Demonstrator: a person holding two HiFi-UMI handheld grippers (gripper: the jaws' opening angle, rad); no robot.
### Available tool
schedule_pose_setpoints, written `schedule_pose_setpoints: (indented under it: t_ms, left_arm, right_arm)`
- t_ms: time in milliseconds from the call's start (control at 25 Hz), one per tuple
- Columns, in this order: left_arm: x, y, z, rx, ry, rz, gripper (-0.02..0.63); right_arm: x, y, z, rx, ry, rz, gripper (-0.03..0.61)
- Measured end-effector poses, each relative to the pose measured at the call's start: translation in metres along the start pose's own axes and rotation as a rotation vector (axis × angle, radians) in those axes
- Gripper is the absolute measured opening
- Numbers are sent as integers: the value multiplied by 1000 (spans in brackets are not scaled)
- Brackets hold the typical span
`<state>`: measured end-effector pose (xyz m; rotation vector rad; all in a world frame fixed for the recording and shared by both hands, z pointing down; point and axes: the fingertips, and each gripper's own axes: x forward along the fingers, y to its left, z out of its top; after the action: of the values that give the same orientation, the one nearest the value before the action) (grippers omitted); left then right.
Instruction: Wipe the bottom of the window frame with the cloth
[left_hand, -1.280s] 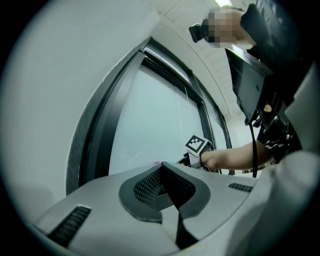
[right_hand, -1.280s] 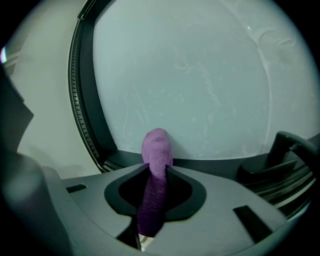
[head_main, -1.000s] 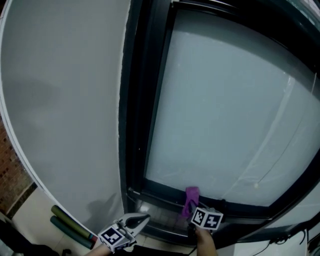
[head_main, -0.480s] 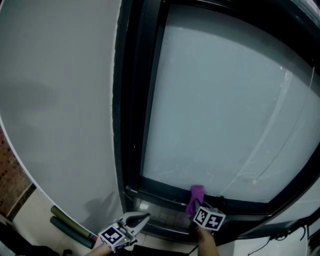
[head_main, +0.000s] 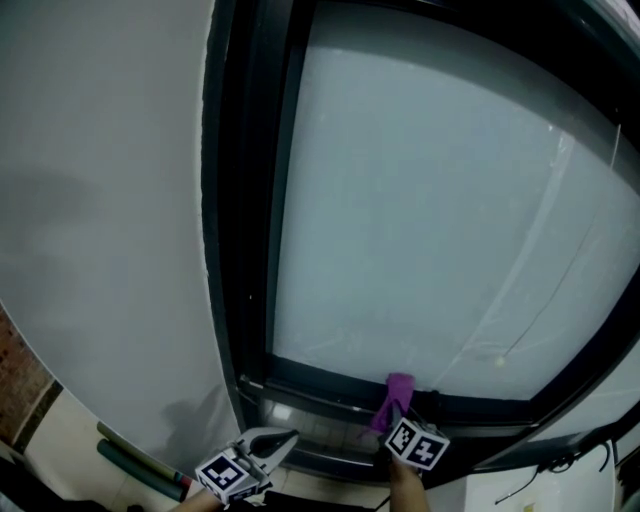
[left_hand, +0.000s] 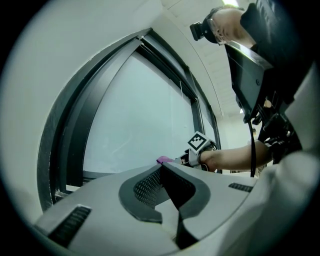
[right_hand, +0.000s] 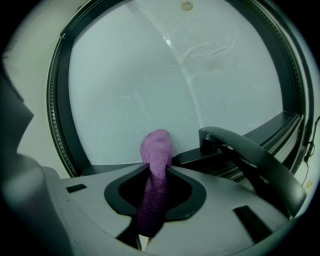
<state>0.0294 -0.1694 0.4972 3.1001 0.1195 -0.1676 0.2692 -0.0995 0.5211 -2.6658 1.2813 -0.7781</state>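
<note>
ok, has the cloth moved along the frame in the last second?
Yes. The purple cloth, shut in the right tongs, has slid rightward along the bottom of the window frame, farther from its bottom-left corner.

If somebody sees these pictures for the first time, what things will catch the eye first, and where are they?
The purple cloth stands out most: it is pinched in the right gripper and pokes up at the bottom of the dark window frame. Behind it, the big pale glass pane fills most of the head view. The left gripper hangs at the lower left, jaws shut on nothing.
</note>
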Motion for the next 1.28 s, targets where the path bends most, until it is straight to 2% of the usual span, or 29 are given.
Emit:
schedule_pose_setpoints:
  t_ms: [480,680,880,1120,1200,1280]
  left_arm:
    - [13,-1,-3,-9,1,-42,5]
    - [16,0,-3,-13,6,-48,5]
    - [20,-4,-5,-13,11,-57,5]
    - [26,-11,-9,-16,25,-68,5]
    - [29,-14,-10,-22,29,-69,5]
    - [31,-17,-13,-21,37,-72,5]
  right_arm:
    - [-10,-14,1,180,-123,-46,84]
    - [-20,-24,4,293,-204,-58,84]
    - [-21,-29,2,324,-210,-50,84]
    - [-28,-39,-2,290,-216,-64,84]
    - [-29,-43,-7,244,-209,-75,84]
    - [-28,-45,-12,147,-197,-89,84]
